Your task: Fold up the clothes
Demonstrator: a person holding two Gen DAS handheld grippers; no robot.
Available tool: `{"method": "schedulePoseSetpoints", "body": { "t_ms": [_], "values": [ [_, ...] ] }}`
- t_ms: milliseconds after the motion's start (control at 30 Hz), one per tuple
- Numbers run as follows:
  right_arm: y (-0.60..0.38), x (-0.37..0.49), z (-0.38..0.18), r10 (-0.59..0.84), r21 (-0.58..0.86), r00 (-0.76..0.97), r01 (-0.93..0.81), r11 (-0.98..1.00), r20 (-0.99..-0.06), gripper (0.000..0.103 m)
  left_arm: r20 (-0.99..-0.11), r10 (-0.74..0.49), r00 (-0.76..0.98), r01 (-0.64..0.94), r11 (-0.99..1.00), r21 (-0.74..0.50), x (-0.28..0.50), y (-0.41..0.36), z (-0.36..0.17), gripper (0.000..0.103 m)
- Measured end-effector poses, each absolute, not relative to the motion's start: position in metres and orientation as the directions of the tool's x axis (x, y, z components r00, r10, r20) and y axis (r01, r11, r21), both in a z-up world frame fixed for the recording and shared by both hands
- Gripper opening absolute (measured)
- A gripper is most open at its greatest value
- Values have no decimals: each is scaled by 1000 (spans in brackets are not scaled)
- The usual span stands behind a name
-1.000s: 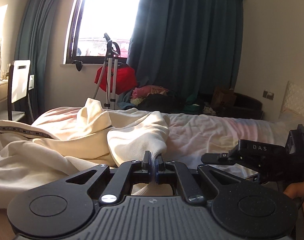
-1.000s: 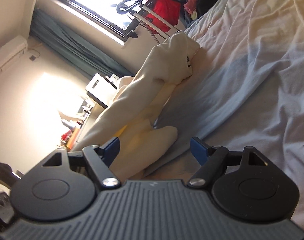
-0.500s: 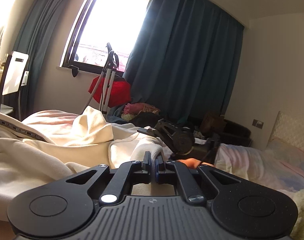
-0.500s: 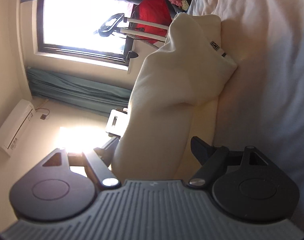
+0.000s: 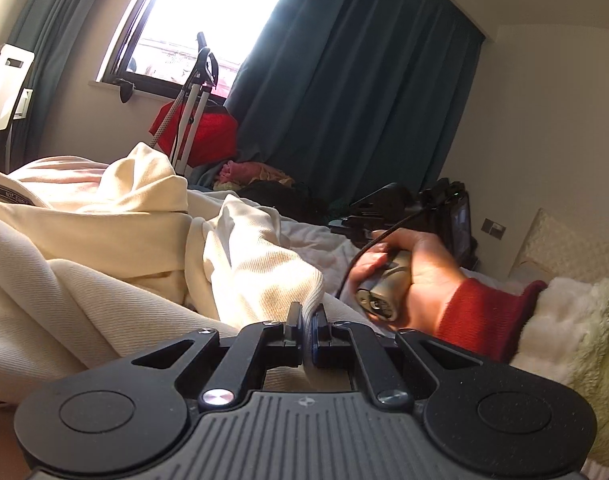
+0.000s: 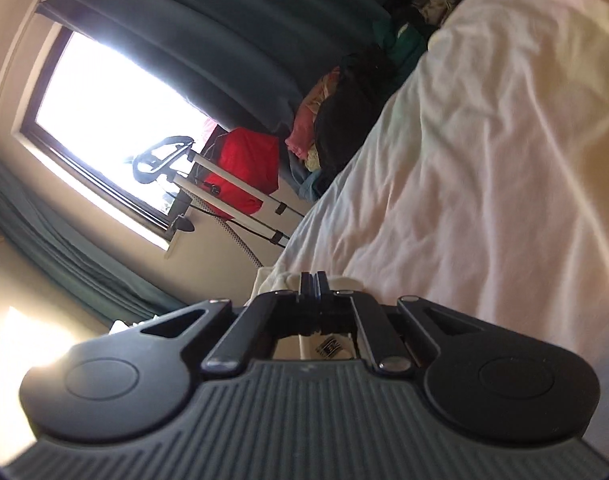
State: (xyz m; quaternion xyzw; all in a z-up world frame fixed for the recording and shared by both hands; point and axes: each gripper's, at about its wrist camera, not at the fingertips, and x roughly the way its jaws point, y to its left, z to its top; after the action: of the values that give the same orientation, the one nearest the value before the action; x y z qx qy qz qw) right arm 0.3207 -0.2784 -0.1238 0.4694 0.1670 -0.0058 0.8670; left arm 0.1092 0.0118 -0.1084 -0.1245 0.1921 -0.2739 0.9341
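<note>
Since half a second ago the right claw (image 6: 313, 280) has closed from wide apart; its fingers now meet on a fold of the cream ribbed-knit garment (image 5: 260, 264), though blur and the tilted right-wrist view make the grip hard to judge. In the left-wrist view the right hand (image 5: 408, 276), in a red cuff, wraps the tool's handle, palm toward the camera, low over the bed. The left claw (image 5: 306, 316) is pinched on the garment's ribbed hem. The garment lies heaped on the pale rumpled bedsheet (image 6: 484, 168), left of the hand.
</note>
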Motion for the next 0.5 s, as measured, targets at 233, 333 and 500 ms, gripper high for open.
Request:
{"method": "schedulePoseSetpoints", "body": {
  "t_ms": [233, 333, 500],
  "values": [
    [-286, 292, -131, 321, 819, 862, 169, 549, -393, 7, -255, -489, 834, 349, 826, -443, 108, 36, -89, 4],
    [-264, 286, -144, 411, 846, 820, 155, 511, -398, 8, -258, -393, 883, 252, 859, -445, 109, 53, -81, 4],
    [-233, 295, -159, 482, 869, 785, 139, 474, -389, 64, -294, -296, 909, 121, 861, -493, 120, 80, -84, 5]
  ]
}}
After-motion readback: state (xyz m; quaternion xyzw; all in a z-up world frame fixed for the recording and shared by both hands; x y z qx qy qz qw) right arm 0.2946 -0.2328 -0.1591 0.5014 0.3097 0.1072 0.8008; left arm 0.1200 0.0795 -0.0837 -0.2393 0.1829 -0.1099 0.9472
